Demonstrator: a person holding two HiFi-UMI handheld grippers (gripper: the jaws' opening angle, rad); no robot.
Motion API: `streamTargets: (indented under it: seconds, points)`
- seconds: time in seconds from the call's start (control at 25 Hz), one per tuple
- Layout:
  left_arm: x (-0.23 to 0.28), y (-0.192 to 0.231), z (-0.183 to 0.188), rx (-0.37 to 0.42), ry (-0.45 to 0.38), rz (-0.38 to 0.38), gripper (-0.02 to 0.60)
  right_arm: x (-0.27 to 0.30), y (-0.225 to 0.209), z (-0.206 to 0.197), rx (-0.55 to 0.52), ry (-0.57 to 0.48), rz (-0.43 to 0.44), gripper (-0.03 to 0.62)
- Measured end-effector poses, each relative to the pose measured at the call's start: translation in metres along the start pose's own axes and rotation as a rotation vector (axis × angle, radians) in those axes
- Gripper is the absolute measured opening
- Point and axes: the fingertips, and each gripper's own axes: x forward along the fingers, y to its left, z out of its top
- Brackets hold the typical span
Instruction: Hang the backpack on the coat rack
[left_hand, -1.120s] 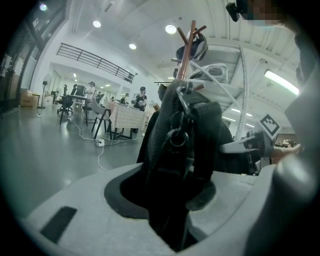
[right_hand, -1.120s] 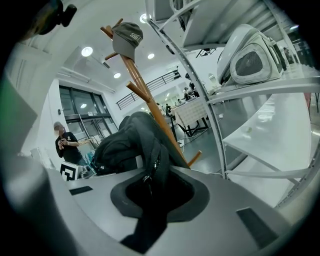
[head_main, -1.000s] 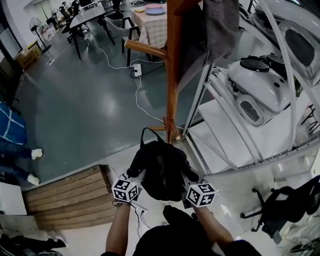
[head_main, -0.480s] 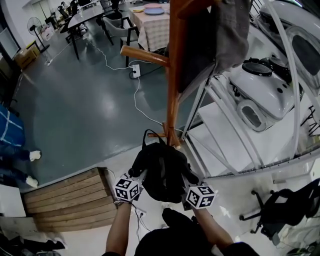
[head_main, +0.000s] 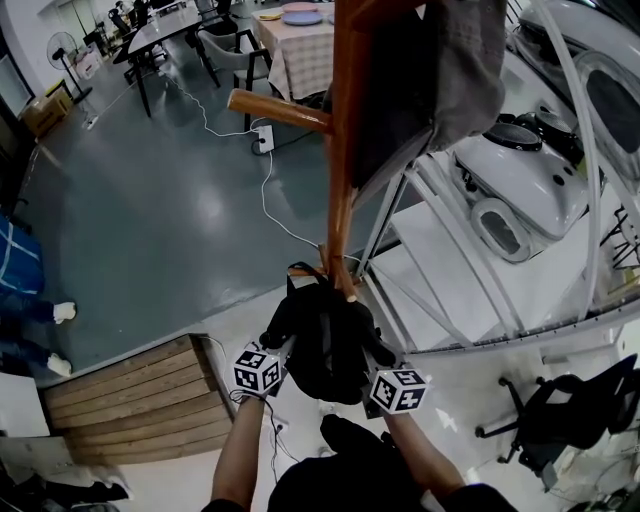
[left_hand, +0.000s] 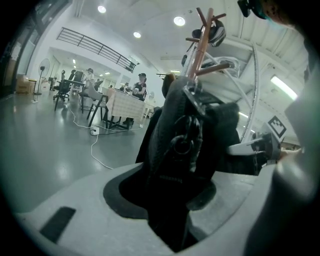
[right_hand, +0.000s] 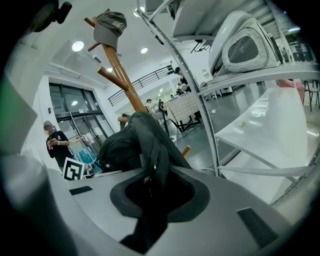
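A black backpack (head_main: 325, 340) hangs between my two grippers, just in front of the foot of the wooden coat rack (head_main: 342, 170). My left gripper (head_main: 283, 347) is shut on the bag's left side, where the fabric and a zip ring (left_hand: 182, 145) fill its jaws. On the other side my right gripper (head_main: 377, 353) is shut on a fold of the backpack (right_hand: 147, 150). The bag's top loop (head_main: 305, 270) points toward the pole. A bare peg (head_main: 280, 108) juts left from the rack. A grey garment (head_main: 445, 70) hangs on the rack's right, and a cap (right_hand: 110, 27) sits on top.
A white tube-frame shelf (head_main: 470, 260) with white appliances (head_main: 530, 190) stands close to the right of the rack. A wooden platform (head_main: 130, 400) lies at lower left. A cable and power strip (head_main: 265, 140) cross the floor. Tables and chairs (head_main: 290, 40) stand behind. A person (right_hand: 55, 142) stands at left.
Both grippers and the backpack have sunk slightly and drawn a little closer to the rack's pole. The grips look unchanged.
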Motion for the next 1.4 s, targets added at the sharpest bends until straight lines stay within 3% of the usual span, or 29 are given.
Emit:
streamTargets:
  seconds: [0.76,1.2,1.4]
  points:
    - [0.022,0.008,-0.025,-0.009,0.079,0.022,0.157,0.021,-0.030,-0.025,0.009,0.048,-0.048,0.046]
    - [0.023,0.025,-0.037,0.031,0.148,0.118,0.200,0.052,-0.049,-0.038,0.014,0.083,-0.081,0.049]
    - [0.018,0.028,-0.038,0.032,0.166,0.149,0.223,0.061,-0.044,-0.034,0.011,0.088,-0.058,0.073]
